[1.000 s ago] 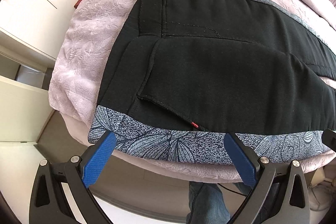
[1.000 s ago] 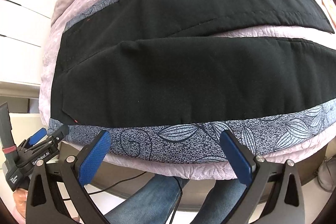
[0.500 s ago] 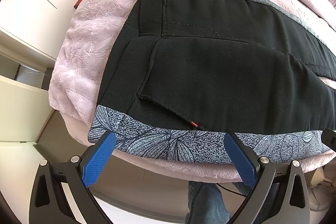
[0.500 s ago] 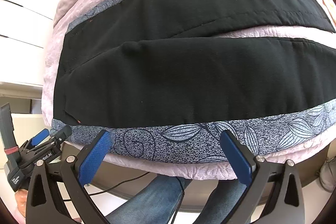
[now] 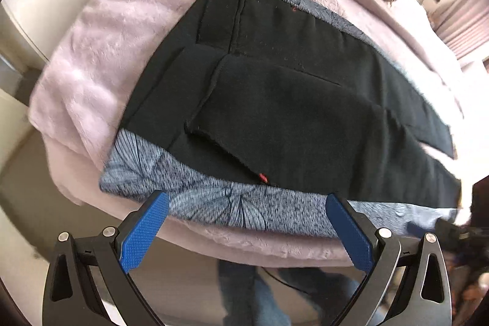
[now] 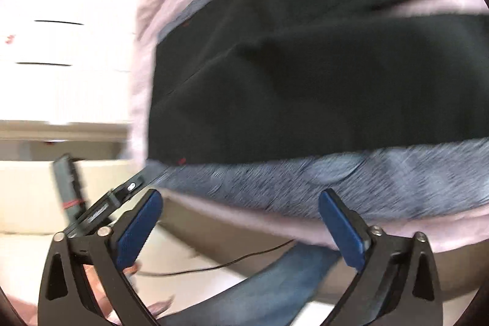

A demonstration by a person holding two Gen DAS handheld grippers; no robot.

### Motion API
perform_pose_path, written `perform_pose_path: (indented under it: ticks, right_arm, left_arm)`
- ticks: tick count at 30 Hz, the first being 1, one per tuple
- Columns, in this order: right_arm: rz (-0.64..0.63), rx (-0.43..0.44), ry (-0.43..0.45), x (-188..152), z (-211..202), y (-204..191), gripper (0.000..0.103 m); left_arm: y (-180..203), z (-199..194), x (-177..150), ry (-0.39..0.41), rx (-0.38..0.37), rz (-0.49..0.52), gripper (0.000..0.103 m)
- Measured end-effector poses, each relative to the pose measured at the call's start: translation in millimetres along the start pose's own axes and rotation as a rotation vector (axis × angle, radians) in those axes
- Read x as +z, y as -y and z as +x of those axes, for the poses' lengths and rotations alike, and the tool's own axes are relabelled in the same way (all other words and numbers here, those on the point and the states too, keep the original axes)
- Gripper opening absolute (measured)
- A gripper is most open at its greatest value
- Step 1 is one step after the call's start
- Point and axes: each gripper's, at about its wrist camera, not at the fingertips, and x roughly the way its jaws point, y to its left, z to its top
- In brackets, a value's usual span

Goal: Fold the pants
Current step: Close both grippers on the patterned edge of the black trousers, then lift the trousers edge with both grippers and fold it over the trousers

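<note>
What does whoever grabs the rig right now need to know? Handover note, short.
Left claw: open, empty, hovering off the bed's near edge at the waist end of the pants.
Right claw: open, empty, also off the near edge, further along the legs; its view is motion-blurred.
Pants: black with grey leaf-print side stripe, spread lengthwise on the pink blanket, legs apart with blanket showing between them.
Done: pants laid out; no fold visible.
Left: grip the near striped edge, fold one leg over the other, then fold lengthwise.
</note>
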Motion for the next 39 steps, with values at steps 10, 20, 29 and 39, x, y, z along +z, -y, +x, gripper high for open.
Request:
perform_pose_path:
  ticks: [10,20,29,39]
  right_arm:
    - [0.221,0.170,0.003,-12.7,35.7,59.3,0.069]
    - [0.205,0.273,0.065,1.3,18.6,27.7,0.042]
    - [0.315,0.235,0.114,-4.1,2.8,76.0,0.044]
    - [0.125,0.085,0.192,13.8,-53.5,26.6,0.006]
  left_arm:
    - [-30.4,21.0,-23.0,-0.076,-0.133,-0.165,0.096]
    - [-24.2,28.0,3.0,-0.045,-0.205,-0.282,0.092]
    - [-32.7,41.1,14.0,-0.068,-0.147,-0.283,0.023]
    - [-10.6,-8.7,43.4,0.009,-0.126,-0.162,0.019]
